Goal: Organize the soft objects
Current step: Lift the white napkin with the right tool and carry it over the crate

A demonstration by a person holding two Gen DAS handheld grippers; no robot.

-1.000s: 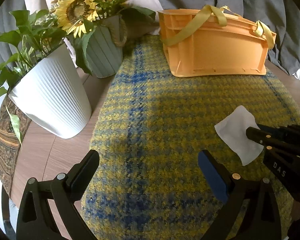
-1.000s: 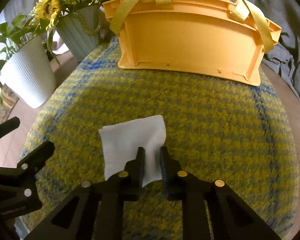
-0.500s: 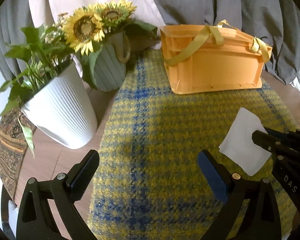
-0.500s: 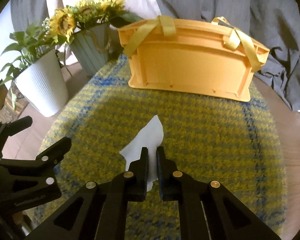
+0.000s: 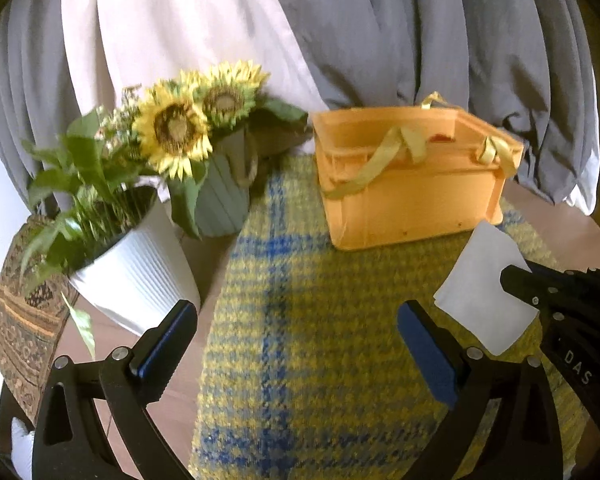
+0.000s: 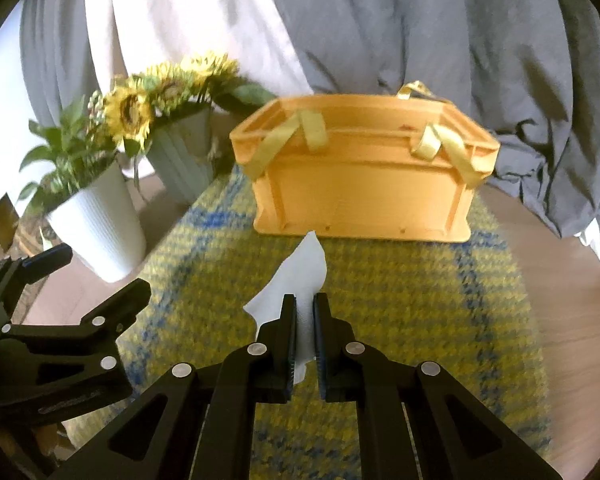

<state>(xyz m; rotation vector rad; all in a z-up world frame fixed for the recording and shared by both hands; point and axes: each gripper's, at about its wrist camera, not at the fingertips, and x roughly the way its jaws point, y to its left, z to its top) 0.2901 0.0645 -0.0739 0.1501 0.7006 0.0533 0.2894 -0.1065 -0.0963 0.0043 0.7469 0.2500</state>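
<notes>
Your right gripper pinches the white cloth above the mat, the orange bin dead ahead past its tip, while your left gripper hangs spread and empty, farther off to the side.

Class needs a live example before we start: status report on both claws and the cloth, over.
Right claw shut on white cloth, lifted above the mat. Left claw open, empty. Orange basket straight ahead, nothing in the way.
</notes>
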